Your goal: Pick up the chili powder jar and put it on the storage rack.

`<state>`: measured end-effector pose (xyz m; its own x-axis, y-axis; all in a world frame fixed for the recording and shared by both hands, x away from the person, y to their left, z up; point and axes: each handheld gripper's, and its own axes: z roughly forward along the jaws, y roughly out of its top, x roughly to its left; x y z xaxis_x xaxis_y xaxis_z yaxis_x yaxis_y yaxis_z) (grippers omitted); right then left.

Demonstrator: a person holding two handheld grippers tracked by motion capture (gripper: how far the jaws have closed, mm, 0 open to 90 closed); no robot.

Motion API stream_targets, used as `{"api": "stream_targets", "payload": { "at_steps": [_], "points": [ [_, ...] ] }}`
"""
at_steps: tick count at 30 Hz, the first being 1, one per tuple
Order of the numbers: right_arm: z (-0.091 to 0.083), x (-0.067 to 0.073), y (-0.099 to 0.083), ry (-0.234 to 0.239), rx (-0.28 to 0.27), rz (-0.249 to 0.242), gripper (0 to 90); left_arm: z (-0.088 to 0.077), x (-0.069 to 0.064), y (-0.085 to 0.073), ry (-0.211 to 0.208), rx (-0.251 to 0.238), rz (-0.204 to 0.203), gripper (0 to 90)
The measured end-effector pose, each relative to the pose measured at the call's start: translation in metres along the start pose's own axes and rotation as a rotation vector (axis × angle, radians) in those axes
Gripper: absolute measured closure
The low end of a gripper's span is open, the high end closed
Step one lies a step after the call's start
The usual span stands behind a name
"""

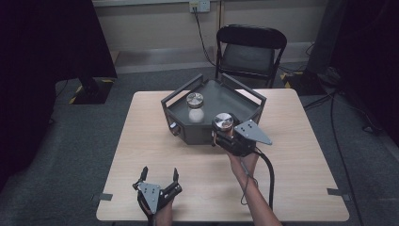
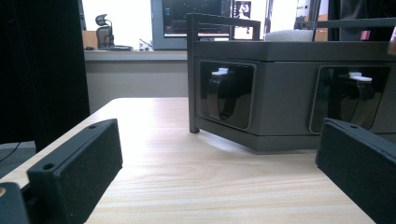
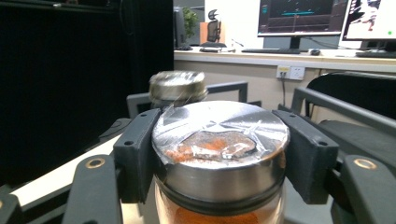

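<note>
A glass jar of orange spice with a silver lid is clamped between my right gripper's black pads. In the high view that jar hangs at the front edge of the dark grey tray, with my right gripper shut on it. A second silver-lidded jar with white contents stands inside the tray; the right gripper view has it blurred behind. My left gripper rests open near the table's front edge, its jaws wide apart with nothing between, facing the tray's front wall.
The tray has railed sides and recessed windows in its front face. A black folding chair stands behind the table. A cable trails from the right gripper along the forearm. Light wooden tabletop lies to the tray's left.
</note>
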<state>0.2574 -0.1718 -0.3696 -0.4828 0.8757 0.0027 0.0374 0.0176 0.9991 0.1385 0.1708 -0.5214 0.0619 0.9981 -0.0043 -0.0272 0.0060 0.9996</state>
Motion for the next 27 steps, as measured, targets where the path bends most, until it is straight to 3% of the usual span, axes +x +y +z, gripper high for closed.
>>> {"api": "stream_targets", "payload": {
  "at_steps": [16, 22, 25, 27],
  "points": [
    [0.024, -0.004, 0.023, -0.085, -0.039, 0.039, 34.6, 0.0, 0.0, 0.0, -0.001, 0.0, 0.0, 0.0],
    [0.036, -0.003, 0.028, -0.114, -0.029, 0.009, 34.6, 0.0, 0.0, 0.0, -0.001, 0.0, 0.0, 0.0],
    [0.045, -0.001, 0.024, -0.132, -0.024, -0.032, 34.6, 0.0, 0.0, 0.0, -0.001, 0.0, 0.0, 0.0],
    [0.051, -0.002, 0.021, -0.134, -0.023, -0.027, 34.6, 0.0, 0.0, 0.0, -0.003, 0.0, 0.0, 0.0]
  ]
}}
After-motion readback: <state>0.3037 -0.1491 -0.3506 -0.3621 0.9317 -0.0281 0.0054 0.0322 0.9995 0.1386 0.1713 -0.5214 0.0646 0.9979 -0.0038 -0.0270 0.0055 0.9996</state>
